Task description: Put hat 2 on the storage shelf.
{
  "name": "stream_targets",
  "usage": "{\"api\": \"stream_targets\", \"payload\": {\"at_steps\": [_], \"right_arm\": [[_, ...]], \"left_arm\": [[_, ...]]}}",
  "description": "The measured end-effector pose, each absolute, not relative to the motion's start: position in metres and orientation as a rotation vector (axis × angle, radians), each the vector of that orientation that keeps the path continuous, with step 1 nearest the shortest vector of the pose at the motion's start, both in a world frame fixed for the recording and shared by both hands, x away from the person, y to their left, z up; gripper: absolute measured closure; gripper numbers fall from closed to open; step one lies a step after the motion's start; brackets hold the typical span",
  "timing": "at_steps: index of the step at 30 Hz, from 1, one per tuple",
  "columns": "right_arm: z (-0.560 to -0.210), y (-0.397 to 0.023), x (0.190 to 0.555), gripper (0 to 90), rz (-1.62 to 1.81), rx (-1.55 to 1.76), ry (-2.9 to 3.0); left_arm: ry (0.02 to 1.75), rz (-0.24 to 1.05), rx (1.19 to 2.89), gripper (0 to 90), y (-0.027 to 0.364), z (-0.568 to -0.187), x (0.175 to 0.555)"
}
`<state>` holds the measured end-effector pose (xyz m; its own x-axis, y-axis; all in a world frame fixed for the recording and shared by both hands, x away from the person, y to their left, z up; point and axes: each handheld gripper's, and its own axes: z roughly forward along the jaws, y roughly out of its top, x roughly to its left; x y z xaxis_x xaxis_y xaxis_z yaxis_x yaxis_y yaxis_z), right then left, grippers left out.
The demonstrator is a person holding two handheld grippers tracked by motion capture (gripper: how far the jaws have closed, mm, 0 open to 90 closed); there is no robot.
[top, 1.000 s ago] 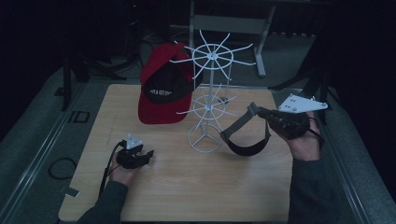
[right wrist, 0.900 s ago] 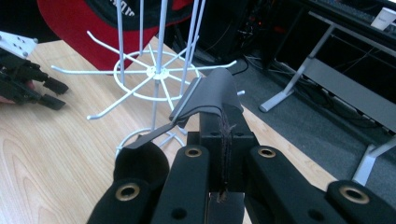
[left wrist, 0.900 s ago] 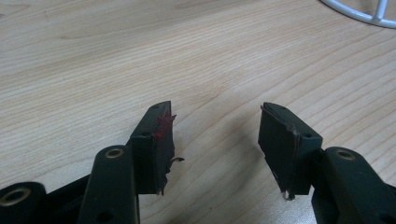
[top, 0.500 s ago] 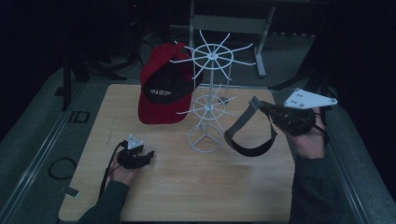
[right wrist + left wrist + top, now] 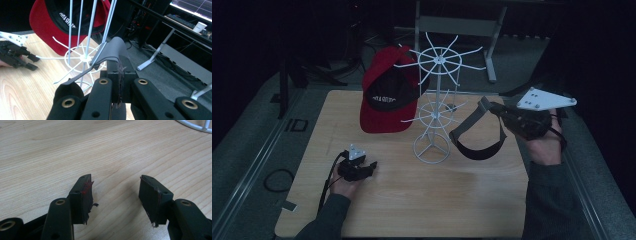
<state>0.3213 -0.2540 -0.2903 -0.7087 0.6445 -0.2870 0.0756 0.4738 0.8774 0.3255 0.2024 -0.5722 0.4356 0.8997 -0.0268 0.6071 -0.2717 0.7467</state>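
Left gripper (image 5: 371, 166) lower left, jaws apart, low over table, right gripper (image 5: 488, 107) raised at right, jaws clamped

A white wire rack (image 5: 435, 107) stood on the wooden surface (image 5: 437, 200). A red cap (image 5: 387, 95) hung on its left side. Right of the rack, the right tongs (image 5: 494, 111) held a dark visor (image 5: 477, 135) aloft. Left of the rack's base, the left tongs (image 5: 371, 166) rested on the surface.
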Motion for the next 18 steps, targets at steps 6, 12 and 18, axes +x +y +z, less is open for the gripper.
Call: {"api": "stream_targets", "payload": {"at_steps": [6,12,18], "right_arm": [[-0.285,-0.254,0.321,89.2,1.222,0.584,2.107],[-0.280,-0.254,0.319,89.2,1.228,0.580,2.097],[-0.273,-0.252,0.319,89.1,1.241,0.570,2.085]], "left_arm": [[1.265,0.535,1.992,44.4,0.202,-0.572,0.325],[1.264,0.538,1.997,44.3,0.202,-0.572,0.325],[1.261,0.542,2.000,44.3,0.202,-0.572,0.325]]}}
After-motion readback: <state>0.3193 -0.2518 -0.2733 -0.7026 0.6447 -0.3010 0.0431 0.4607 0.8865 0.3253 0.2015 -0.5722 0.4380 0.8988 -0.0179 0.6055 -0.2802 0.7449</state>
